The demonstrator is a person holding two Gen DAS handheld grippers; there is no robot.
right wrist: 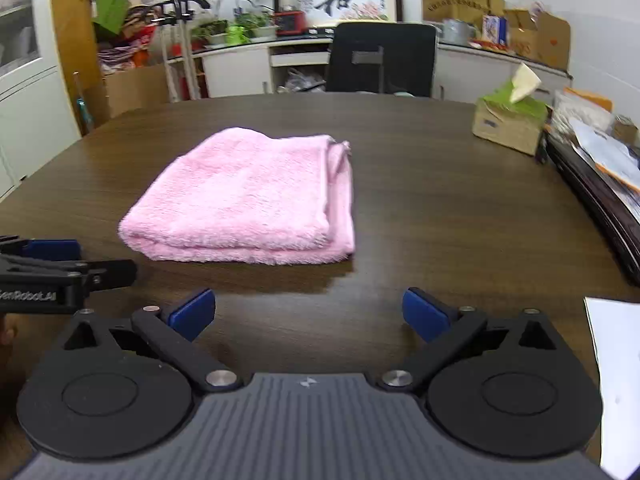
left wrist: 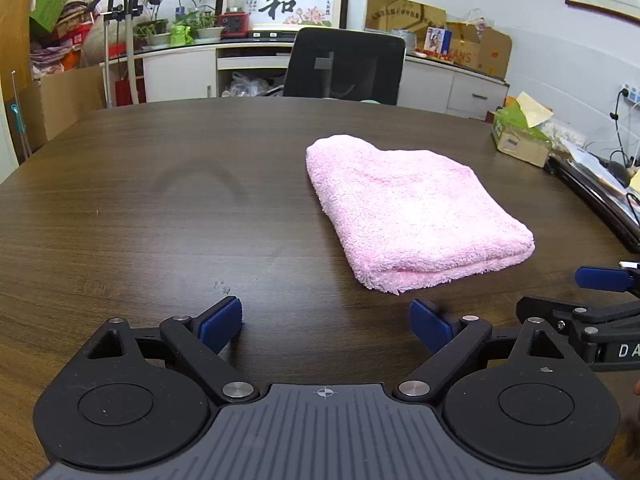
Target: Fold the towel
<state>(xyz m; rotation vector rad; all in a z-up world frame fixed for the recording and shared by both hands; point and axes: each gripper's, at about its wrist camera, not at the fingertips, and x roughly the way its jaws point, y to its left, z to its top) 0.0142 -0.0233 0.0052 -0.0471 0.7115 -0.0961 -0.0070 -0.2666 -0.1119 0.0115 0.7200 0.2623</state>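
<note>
A pink fluffy towel [left wrist: 412,212] lies folded into a thick rectangle on the dark wooden table [left wrist: 160,200]. In the left wrist view it is ahead and to the right of my left gripper [left wrist: 326,326], whose blue pads stand wide apart over bare wood. The right wrist view has the towel [right wrist: 248,200] ahead and left of centre, its layered edges facing me. My right gripper [right wrist: 308,314] is open too, with nothing between its fingers, a short way back from the towel. Each gripper shows at the edge of the other's view, the right gripper [left wrist: 600,280] and the left gripper [right wrist: 52,252].
A black office chair [left wrist: 344,66] stands behind the table's far edge. A tissue box [right wrist: 510,120] and a long black tray [right wrist: 592,196] of papers sit along the right side. A white sheet [right wrist: 616,364] lies at the near right. White cabinets line the back wall.
</note>
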